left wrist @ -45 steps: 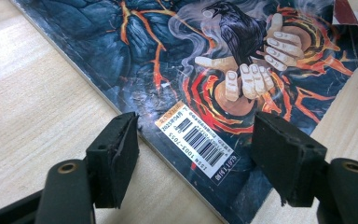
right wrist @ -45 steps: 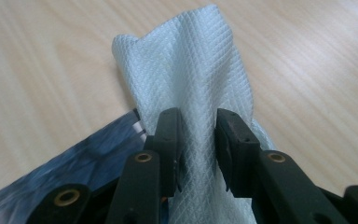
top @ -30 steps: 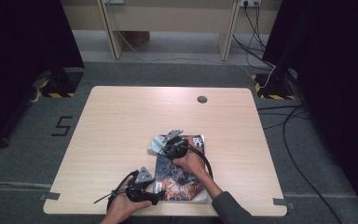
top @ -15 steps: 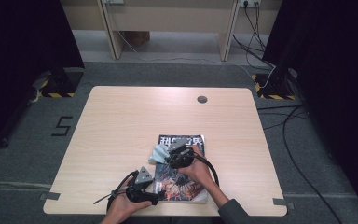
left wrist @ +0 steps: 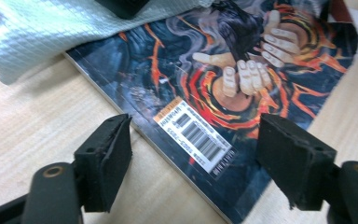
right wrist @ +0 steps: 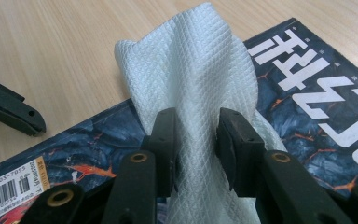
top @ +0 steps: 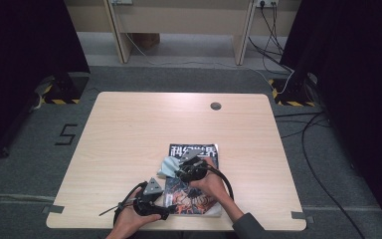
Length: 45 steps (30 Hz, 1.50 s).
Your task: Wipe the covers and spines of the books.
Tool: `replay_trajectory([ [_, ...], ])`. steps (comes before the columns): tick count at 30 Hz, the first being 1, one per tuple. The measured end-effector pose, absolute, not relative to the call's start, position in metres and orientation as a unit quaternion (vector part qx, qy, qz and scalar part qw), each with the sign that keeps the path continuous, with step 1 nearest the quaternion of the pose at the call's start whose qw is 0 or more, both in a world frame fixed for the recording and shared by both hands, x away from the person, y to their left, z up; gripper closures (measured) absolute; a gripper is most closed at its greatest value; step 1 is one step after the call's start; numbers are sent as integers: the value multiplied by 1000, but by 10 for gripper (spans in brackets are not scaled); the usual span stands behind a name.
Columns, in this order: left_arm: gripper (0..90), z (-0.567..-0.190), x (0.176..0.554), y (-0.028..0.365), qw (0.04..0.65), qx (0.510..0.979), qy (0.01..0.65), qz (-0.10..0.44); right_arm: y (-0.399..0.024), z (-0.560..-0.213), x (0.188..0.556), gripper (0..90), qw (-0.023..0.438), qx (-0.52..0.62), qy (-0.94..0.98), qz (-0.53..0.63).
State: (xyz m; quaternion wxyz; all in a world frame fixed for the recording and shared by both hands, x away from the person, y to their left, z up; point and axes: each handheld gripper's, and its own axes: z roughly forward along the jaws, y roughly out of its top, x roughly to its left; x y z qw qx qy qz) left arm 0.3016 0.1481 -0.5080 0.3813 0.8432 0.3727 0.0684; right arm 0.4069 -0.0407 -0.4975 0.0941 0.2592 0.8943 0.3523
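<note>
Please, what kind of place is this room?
Probably a recording studio or lab rather than a home: one bare wooden table stands on grey carpet between black curtains, with hazard-striped stand bases and cables on the floor.

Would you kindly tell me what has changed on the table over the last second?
The right gripper, shut on the cloth, dragged it leftwards down the magazine, uncovering the title. The left gripper has just been opening, jaws astride the magazine's corner. Magazine and left hand stayed put.

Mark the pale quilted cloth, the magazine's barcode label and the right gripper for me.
Pale quilted cloth (right wrist: 191,60): right gripper view, upper fold.
Barcode label (left wrist: 198,137): left gripper view, label centre.
Right gripper (right wrist: 196,140): right gripper view, between fingertips.
</note>
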Motion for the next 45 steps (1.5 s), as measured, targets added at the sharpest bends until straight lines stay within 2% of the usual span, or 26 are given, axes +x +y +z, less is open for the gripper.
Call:
replay_trajectory([
  [15, 223, -501, 292, 188, 384, 826, 403, 87, -50, -495, 404, 671, 96, 260, 898, 341],
  [28, 215, -502, 298, 197, 375, 821, 418, 104, -50, -494, 375, 668, 70, 237, 908, 339],
  [34, 212, -503, 298, 195, 373, 823, 416, 103, -62, -494, 386, 657, 74, 260, 902, 336],
  [42, 207, -504, 299, 194, 371, 824, 417, 104, -110, -493, 415, 631, 113, 330, 877, 331],
  [45, 207, -504, 299, 193, 371, 824, 417, 103, -122, -493, 420, 625, 106, 345, 870, 336],
])
